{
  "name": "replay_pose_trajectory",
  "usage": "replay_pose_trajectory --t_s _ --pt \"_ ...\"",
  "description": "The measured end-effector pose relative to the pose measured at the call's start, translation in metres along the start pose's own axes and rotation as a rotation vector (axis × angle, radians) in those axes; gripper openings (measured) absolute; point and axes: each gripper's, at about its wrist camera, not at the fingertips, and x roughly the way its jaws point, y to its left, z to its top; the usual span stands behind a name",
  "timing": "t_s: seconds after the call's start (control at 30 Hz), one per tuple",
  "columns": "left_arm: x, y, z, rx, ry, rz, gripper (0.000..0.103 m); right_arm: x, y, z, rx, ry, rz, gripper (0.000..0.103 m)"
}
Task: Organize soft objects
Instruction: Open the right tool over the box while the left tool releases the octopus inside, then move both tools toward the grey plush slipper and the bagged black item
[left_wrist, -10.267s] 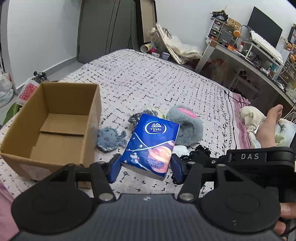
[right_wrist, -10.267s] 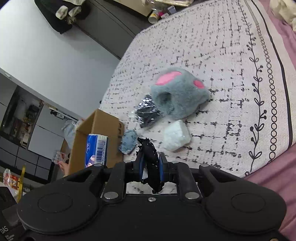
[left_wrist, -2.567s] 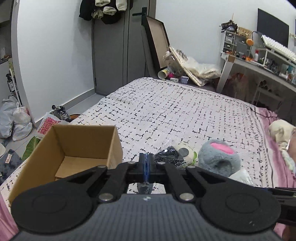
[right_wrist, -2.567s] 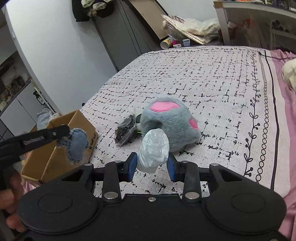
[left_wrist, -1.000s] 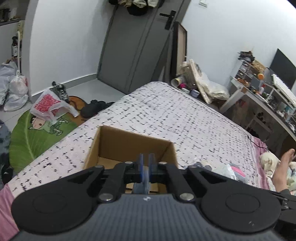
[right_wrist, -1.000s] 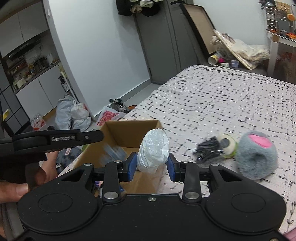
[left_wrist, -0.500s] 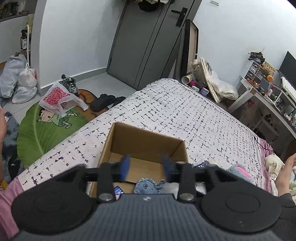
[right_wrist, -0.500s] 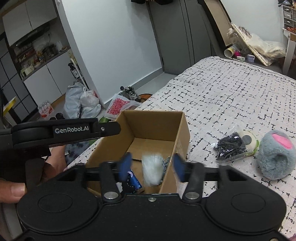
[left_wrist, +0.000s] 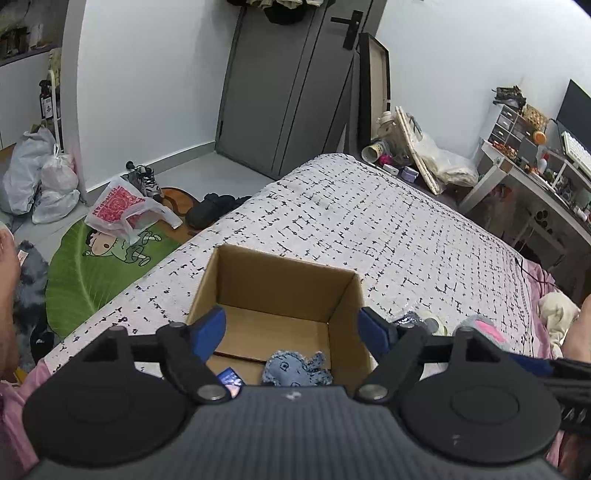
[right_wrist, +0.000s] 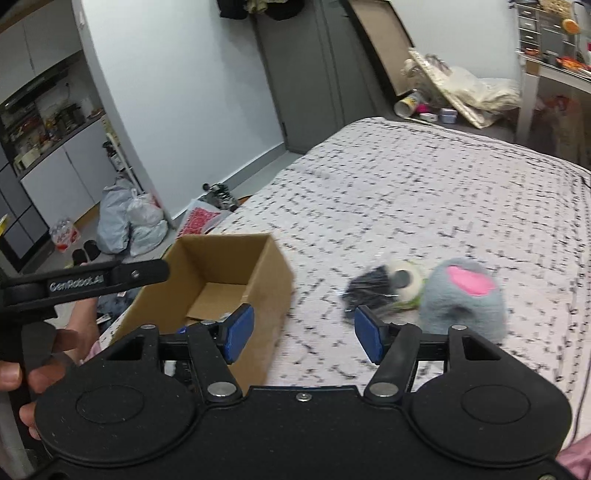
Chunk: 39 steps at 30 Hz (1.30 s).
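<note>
An open cardboard box (left_wrist: 280, 280) stands on the bed's left edge; it also shows in the right wrist view (right_wrist: 266, 273). Inside lie a blue denim plush (left_wrist: 295, 367) and a corner of the blue tissue pack (left_wrist: 229, 378). My left gripper (left_wrist: 293, 330) is open and empty above the box. My right gripper (right_wrist: 303, 334) is open and empty, just right of the box. A grey plush with pink patches (right_wrist: 465, 301), a black bagged item (right_wrist: 369, 291) and a white-green roll (right_wrist: 406, 280) lie on the bed to the right; the plush also shows in the left wrist view (left_wrist: 480, 328).
The patterned bedspread (left_wrist: 388, 236) stretches back to a cluttered desk (left_wrist: 532, 177). Bags (left_wrist: 33, 177), shoes (left_wrist: 214, 206) and a green mat (left_wrist: 85, 266) lie on the floor left of the bed. The left gripper's arm (right_wrist: 85, 284) crosses the right wrist view at left.
Both grippers have opened wide. The denim plush and the white bagged item have dropped into the box. The right gripper has swung to the right, away from the box.
</note>
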Motion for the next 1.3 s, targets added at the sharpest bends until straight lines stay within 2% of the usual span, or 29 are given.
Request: replay_pose_trajectory --t_s 0.43,0.63,0.97,1.3 --pt "0.002 -0.042 -0.007 0.025 0.031 -0.001 0.079 -0.023 -0.057 0.009 0.012 -0.029 -0.025 0.060" --pt "0.000 -0.066 -0.005 0.064 0.026 -0.007 0.079 -0.031 -0.086 0.015 0.085 -0.038 0.033 0.060" --pt "0.003 -0.103 -0.007 0.096 0.033 -0.022 0.079 -0.034 -0.117 0.023 0.076 -0.054 0.016 0.057" --pt "0.023 -0.127 -0.019 0.087 0.053 -0.037 0.079 -0.014 -0.138 0.025 0.020 0.028 0.018 0.052"
